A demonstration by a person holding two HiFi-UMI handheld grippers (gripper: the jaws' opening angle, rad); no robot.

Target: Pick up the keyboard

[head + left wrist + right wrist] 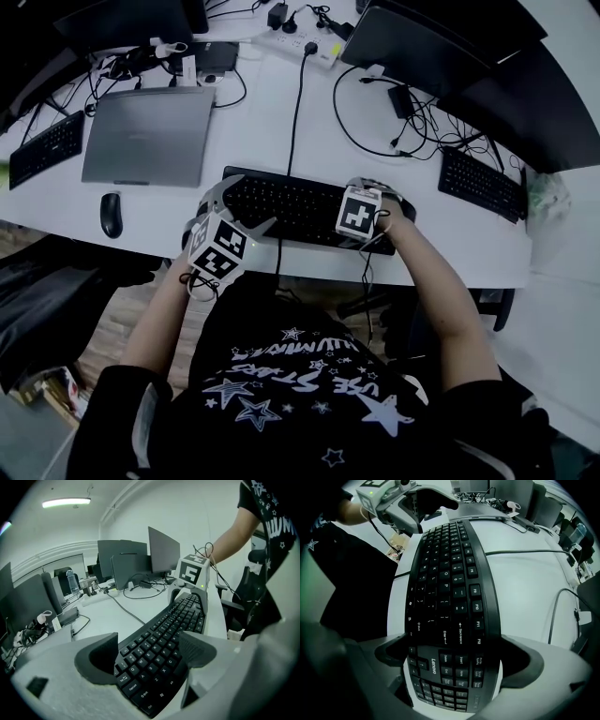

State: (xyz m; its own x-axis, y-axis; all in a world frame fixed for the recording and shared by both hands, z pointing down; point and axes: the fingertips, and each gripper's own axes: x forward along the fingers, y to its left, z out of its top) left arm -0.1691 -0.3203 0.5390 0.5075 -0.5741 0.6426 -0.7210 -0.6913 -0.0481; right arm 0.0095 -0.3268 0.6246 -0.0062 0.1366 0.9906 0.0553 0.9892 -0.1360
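Note:
A black curved keyboard [291, 206] lies along the front edge of the white desk [272, 122], its cable running to the back. My left gripper [239, 211] grips its left end, and in the left gripper view the jaws press on both long edges of the keyboard [173, 634] around the gripper [146, 656]. My right gripper [367, 217] holds the number-pad end, and the right gripper view shows the keyboard [450, 573] clamped between the jaws of that gripper [454, 660]. Whether the keyboard is off the desk I cannot tell.
A closed grey laptop [150, 134] and a black mouse [111, 214] sit to the left. Other keyboards lie at far left [45, 148] and at right [481, 183]. A power strip [300, 42], loose cables and dark monitors [422, 47] fill the back.

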